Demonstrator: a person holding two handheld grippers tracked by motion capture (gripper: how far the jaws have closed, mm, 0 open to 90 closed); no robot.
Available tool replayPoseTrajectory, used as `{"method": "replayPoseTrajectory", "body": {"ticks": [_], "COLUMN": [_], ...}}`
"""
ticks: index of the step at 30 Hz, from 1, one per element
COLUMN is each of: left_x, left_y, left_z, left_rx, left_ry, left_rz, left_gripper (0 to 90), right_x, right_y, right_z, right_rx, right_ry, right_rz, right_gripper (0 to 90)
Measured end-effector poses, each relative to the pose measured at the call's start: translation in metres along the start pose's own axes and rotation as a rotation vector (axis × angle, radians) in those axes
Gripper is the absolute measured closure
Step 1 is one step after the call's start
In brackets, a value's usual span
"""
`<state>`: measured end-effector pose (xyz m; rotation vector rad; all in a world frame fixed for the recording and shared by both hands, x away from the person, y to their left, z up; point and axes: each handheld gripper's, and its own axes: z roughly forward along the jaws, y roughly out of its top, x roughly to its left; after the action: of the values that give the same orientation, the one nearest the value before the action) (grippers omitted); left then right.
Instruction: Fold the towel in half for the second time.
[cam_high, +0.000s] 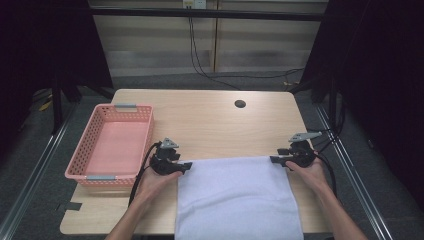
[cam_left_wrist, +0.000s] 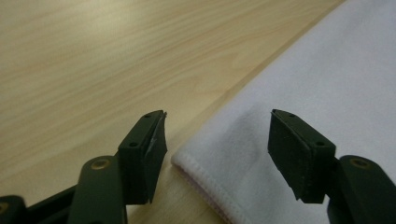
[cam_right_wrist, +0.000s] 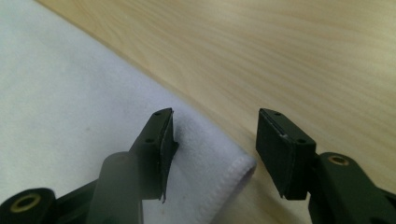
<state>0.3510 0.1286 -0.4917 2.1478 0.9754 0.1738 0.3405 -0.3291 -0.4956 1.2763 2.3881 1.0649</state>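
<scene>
Pale wooden table (cam_high: 215, 120) carries a white towel (cam_high: 235, 200) spread flat at its near edge, draping over the front. At the towel's far left corner sits the left gripper (cam_high: 186, 166), jaws apart, the corner hem lying between them unpressed. At the far right corner sits the right gripper (cam_high: 274, 160), jaws likewise apart astride the hem. Farther left, well apart from the towel, stands a pink basket (cam_high: 145, 114).
</scene>
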Motion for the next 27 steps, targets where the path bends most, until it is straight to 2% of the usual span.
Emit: {"method": "replayPoseTrajectory", "body": {"ticks": [2,3,5,6,9,10,11,13,14,16,17,19,20,22,24,27], "left_x": [0.001,0.002,0.004,0.005,0.005,0.005,0.005,0.004,0.004,0.003,0.003,0.003,0.001,-0.001,-0.001,-0.003], "left_y": [-0.002,-0.004,-0.007,-0.008,-0.008,-0.008,-0.008,-0.008,-0.008,-0.007,-0.006,-0.002,0.0,0.003,0.007,0.014], "left_z": [0.0,-0.001,0.002,0.002,0.002,0.003,0.003,0.003,0.003,0.004,0.003,-0.002,-0.004,-0.01,-0.016,-0.031], "left_rx": [0.013,0.014,0.016,0.007,0.001,-0.002,-0.002,0.003,0.009,0.012,0.01,-0.032,-0.047,-0.075,-0.093,-0.149], "left_ry": [0.014,0.009,0.016,0.015,0.008,-0.001,-0.024,-0.034,-0.062,-0.086,-0.1,-0.122,-0.113,-0.125,-0.124,-0.128], "left_rz": [0.0,0.001,-0.008,-0.004,-0.01,-0.005,0.01,0.026,0.036,0.02,0.014,-0.004,0.003,-0.002,0.009,-0.002], "left_gripper": [36.4,36.0,35.7,35.4,35.8,37.1,42.2,50.4,62.2,75.1,78.4,81.3,81.7,82.0,82.1,81.9], "right_x": [0.0,0.0,-0.001,-0.001,0.0,0.0,0.001,0.003,0.004,0.006,0.006,0.005,0.004,0.002,0.001,-0.001], "right_y": [-0.001,-0.001,-0.001,-0.001,-0.002,-0.003,-0.003,-0.004,-0.005,-0.006,-0.006,-0.007,-0.007,-0.005,-0.002,0.006], "right_z": [0.002,0.002,0.004,0.005,0.005,0.004,0.004,0.002,0.001,-0.002,-0.003,-0.009,-0.013,-0.022,-0.033,-0.045], "right_rx": [0.018,0.021,0.021,0.03,0.035,0.033,0.036,0.044,0.047,0.049,0.042,0.023,0.006,-0.031,-0.067,-0.113], "right_ry": [0.017,0.011,0.035,0.025,0.036,0.052,0.055,0.048,0.057,0.056,0.06,0.067,0.073,0.081,0.076,0.07], "right_rz": [-0.001,0.001,0.0,0.001,-0.009,-0.003,-0.01,-0.008,-0.009,-0.004,-0.007,0.0,0.009,0.02,0.016,0.004], "right_gripper": [48.4,49.3,50.7,52.1,57.5,63.4,66.1,73.7,76.9,80.4,81.8,82.9,83.3,83.5,83.7,83.9]}}
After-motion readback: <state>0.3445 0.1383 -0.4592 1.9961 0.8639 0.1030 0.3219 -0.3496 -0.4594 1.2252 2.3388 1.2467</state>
